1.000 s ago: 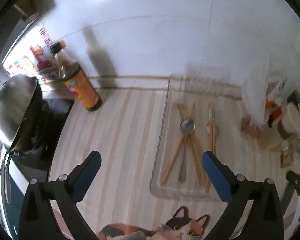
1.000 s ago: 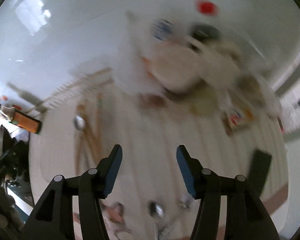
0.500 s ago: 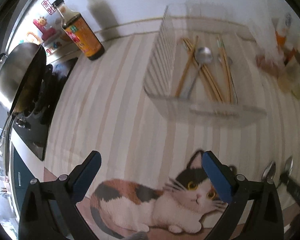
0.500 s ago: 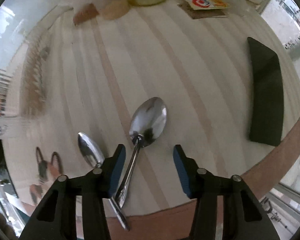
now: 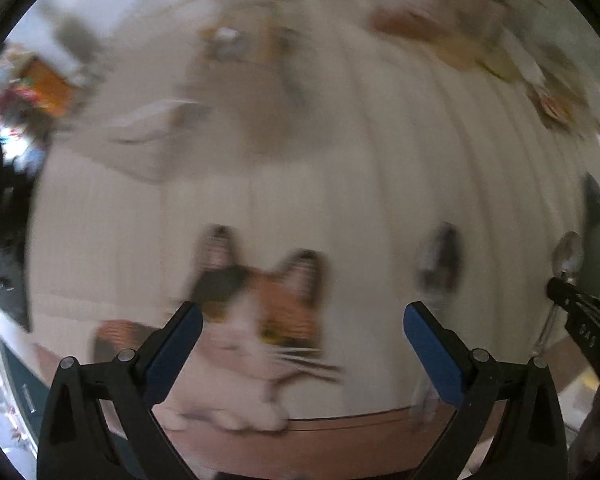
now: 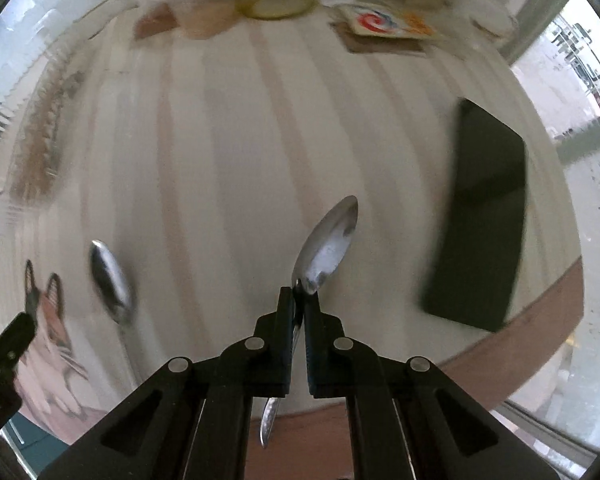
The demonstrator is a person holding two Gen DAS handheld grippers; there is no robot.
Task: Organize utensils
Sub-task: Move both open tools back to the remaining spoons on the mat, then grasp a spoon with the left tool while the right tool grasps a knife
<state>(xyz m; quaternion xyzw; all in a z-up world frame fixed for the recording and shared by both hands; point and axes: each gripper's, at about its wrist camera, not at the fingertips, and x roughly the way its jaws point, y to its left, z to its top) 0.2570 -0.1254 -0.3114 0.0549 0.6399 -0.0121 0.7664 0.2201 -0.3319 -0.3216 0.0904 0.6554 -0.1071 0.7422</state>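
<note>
Two fisheye views look down along hand-held grippers onto a table covered by a pale striped cloth (image 6: 228, 128).

In the right wrist view, the right gripper (image 6: 299, 292) fills the bottom of the frame. Its two black fingers have just closed and now pinch the neck of a metal spoon (image 6: 329, 240). The spoon's bowl sticks out past the fingertips, tilted up and to the right, and the end of its handle shows below the fingers near the table's brown edge (image 6: 540, 320). To the left, a second spoon (image 6: 110, 276) lies on the cloth, blurred. At the far left edge the tip of the left gripper shows beside a cat picture (image 6: 48, 320) printed on the cloth. To the right of the held spoon a dark flat rectangle (image 6: 484, 216) lies on the cloth, apart from it. Farther off, along the top, sit blurred packets and a yellow-rimmed round thing, too smeared to name. At the far left a clear tray (image 6: 40, 136) holds blurred brown sticks.

In the left wrist view, heavily blurred, the left gripper (image 5: 303, 326) hangs over the cat's face with its blue-padded jaws spread wide and nothing between them. Just beyond its right finger lies the second spoon, a grey smear. At the right edge the right gripper's black tip clamps the first spoon below its bowl. The tray is a pale blur toward the top left.
</note>
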